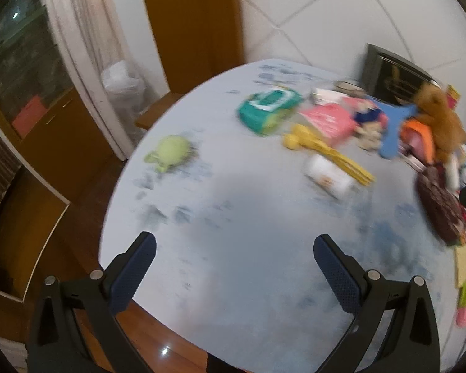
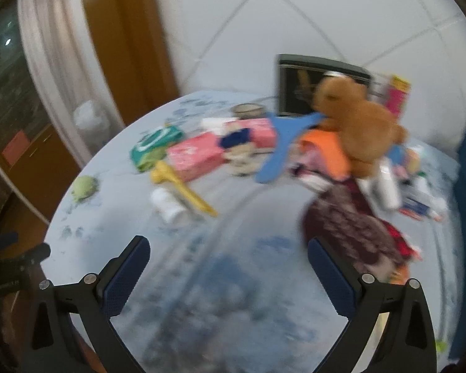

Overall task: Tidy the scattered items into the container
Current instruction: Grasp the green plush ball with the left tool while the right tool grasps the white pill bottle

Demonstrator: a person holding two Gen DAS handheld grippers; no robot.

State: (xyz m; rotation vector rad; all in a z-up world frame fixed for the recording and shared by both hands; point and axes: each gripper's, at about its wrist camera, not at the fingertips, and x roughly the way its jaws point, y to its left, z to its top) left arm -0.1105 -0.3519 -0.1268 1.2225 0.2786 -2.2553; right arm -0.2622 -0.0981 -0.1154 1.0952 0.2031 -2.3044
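My left gripper (image 1: 234, 275) and right gripper (image 2: 228, 276) are both spread wide and hold nothing. The small white plastic bottle (image 1: 327, 176) lies on its side on the pale blue round desk (image 1: 233, 217), ahead and a bit right of my left gripper, which looks nearer. I cannot tell which thing is the container.

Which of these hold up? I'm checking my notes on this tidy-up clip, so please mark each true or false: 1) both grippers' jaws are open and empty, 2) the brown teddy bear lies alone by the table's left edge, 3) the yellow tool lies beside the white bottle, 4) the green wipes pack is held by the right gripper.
1) True: the left gripper and right gripper have jaws spread, holding nothing.
2) False: the brown teddy bear sits atop the pile at the right; the green round toy lies alone at the left.
3) True: the yellow tool lies beside the white bottle.
4) False: the green wipes pack lies on the table.
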